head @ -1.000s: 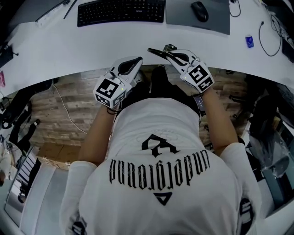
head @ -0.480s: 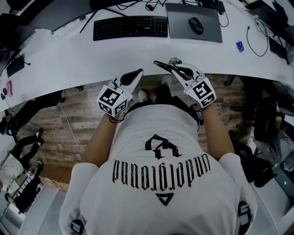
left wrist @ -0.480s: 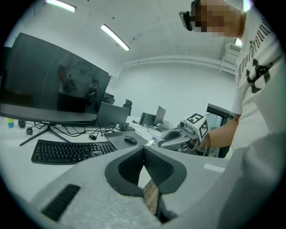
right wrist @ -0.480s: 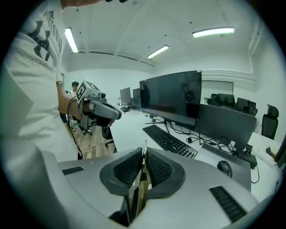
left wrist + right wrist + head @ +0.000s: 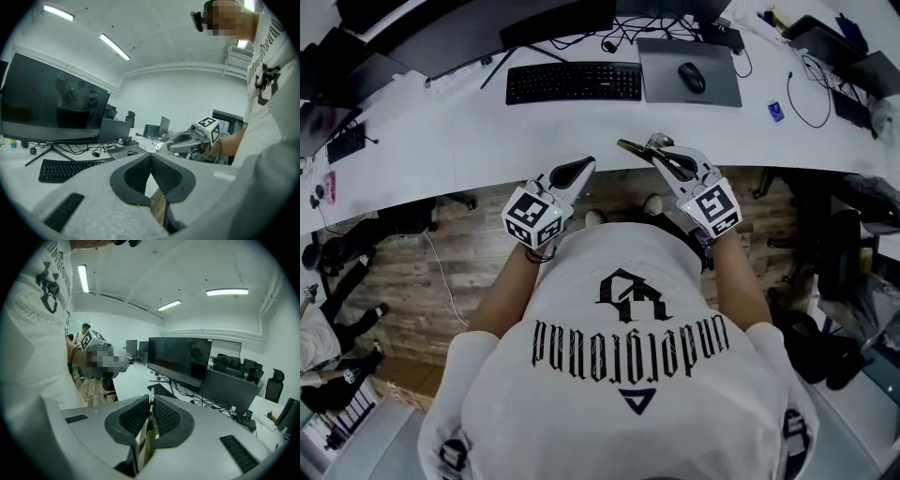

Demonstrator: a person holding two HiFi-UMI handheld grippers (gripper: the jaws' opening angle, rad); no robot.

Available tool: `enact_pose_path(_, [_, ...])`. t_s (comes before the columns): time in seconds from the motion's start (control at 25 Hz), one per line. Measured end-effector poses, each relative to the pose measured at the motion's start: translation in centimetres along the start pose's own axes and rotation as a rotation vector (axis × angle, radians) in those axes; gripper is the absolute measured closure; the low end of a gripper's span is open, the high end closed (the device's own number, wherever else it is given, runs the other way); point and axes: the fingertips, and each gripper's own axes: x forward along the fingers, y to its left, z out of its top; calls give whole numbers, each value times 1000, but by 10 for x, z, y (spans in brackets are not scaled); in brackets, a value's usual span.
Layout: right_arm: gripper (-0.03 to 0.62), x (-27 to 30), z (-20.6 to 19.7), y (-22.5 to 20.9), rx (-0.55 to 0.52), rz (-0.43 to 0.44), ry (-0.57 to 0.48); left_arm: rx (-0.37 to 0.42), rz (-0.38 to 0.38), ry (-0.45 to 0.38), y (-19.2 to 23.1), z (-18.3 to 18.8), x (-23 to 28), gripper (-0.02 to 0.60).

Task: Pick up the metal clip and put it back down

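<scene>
**Right hand-held gripper** (image 5: 650, 144): centre right of the head view, over the near edge of the desk (image 5: 469, 141). Jaws are pressed together and pinch the metal clip (image 5: 630, 146). In the right gripper view the clip shows only as a thin metal sliver between the ribbed pads (image 5: 166, 417).

**Metal clip:** held at the jaw tips of the right hand-held gripper. Its dark end sticks out towards frame left, above the white desk edge. Contact with the desk cannot be told.

**Left hand-held gripper** (image 5: 584, 164): centre left of the head view, over the wooden floor (image 5: 459, 272) just short of the desk edge. Its jaws meet at the tips with nothing between them.

**Desk, upper frame:**
- A black keyboard (image 5: 574, 82).
- A black mouse (image 5: 691, 77) on a grey mat (image 5: 661, 89) just right of the keyboard.
- A small blue item (image 5: 776, 112) at upper right.
</scene>
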Motion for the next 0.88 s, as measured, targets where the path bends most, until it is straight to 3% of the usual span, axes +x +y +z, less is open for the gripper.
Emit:
enact_pose_path(0.4, [557,-37,12,-30,-41,44,-63,11,95,-44,-18,25,23,568])
enact_pose_path(0.88, [559,-85,-15,-87,-95,136,-83,-9,214,-82,-50,29,91,568])
